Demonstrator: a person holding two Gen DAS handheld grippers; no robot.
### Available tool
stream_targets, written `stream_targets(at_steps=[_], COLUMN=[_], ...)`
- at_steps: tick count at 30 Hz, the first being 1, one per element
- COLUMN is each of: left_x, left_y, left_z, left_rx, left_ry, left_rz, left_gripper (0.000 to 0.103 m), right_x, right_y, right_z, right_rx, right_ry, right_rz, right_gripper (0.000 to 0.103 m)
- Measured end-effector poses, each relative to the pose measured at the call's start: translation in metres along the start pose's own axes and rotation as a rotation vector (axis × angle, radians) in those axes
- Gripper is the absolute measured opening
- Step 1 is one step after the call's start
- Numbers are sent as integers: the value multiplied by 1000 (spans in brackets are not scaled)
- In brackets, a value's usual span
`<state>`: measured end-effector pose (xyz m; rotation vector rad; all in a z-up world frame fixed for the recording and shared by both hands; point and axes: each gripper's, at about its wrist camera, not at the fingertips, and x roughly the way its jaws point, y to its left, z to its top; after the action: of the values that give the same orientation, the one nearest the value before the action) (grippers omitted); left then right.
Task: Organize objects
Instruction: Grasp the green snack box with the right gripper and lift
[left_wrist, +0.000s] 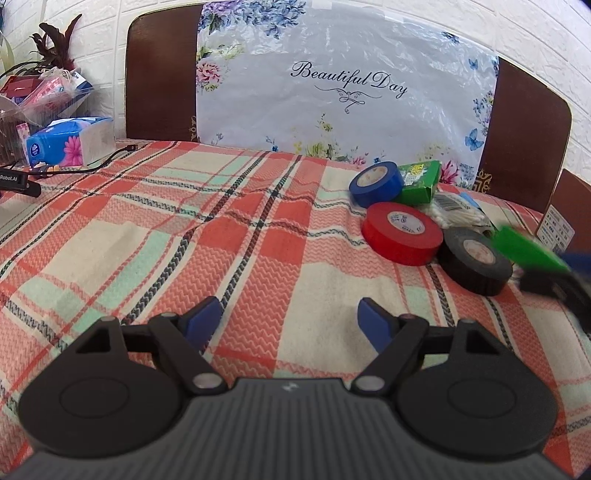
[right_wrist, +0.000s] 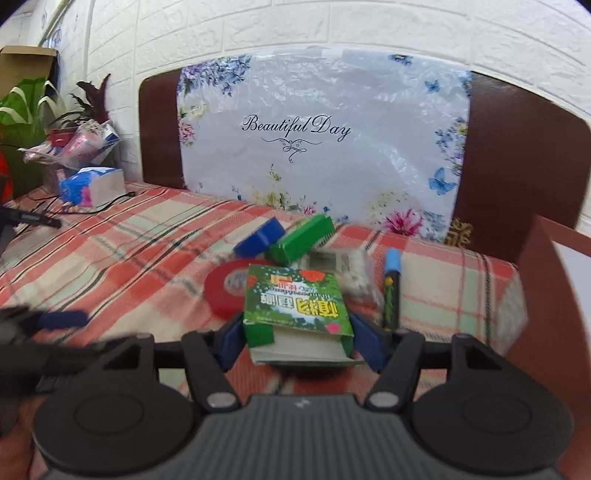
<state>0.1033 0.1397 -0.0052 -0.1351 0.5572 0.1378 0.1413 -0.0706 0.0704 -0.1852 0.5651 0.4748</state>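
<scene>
Worktop (left_wrist: 221, 229): plaid cloth | tape rolls: red (left_wrist: 402, 232), black (left_wrist: 476, 260), blue (left_wrist: 376, 182), clustered far right | green box (right_wrist: 297, 310): light, stiff card, clamped across both sides, raised, in right claw (right_wrist: 297, 341) | left claw (left_wrist: 288, 325): spread, empty.

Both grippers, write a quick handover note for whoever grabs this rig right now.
Left gripper: jaws open, holding nothing, over the plaid tablecloth.
Right gripper: jaws shut on a green printed card box.
Still clustered together: blue tape roll, red tape roll, black tape roll, second green box, cotton swab pack, blue-capped marker.
Nothing visibly sorted yet; the destination isn't evident.
</scene>
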Motion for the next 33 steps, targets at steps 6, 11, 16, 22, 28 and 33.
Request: stream_targets(at_steps=[6, 11, 16, 22, 28, 33], left_x=[0, 3, -33, -54, -52, -75], left_y=[-2, -11, -35, -100, -146, -160], left_z=[0, 2, 1, -8, -24, 18], left_rx=[6, 61, -14, 19, 148, 161], left_ry=[6, 42, 156, 363, 381, 255], left_rz=[-3, 10, -201, -500, -538, -611], left_gripper=[84, 89, 83, 73, 45, 45], right_x=[-71, -89, -95, -91, -89, -115], right_y=[-3, -3, -8, -13, -7, -15], right_z=[-65, -98, -104, -105, -104, -92], right_rx=[-4, 5, 32, 65, 42, 48], right_ry=[41, 84, 94, 94, 79, -77], right_rz=[-73, -116, -103, -76, -61, -147], right_gripper=[62, 71, 83, 83, 62, 62])
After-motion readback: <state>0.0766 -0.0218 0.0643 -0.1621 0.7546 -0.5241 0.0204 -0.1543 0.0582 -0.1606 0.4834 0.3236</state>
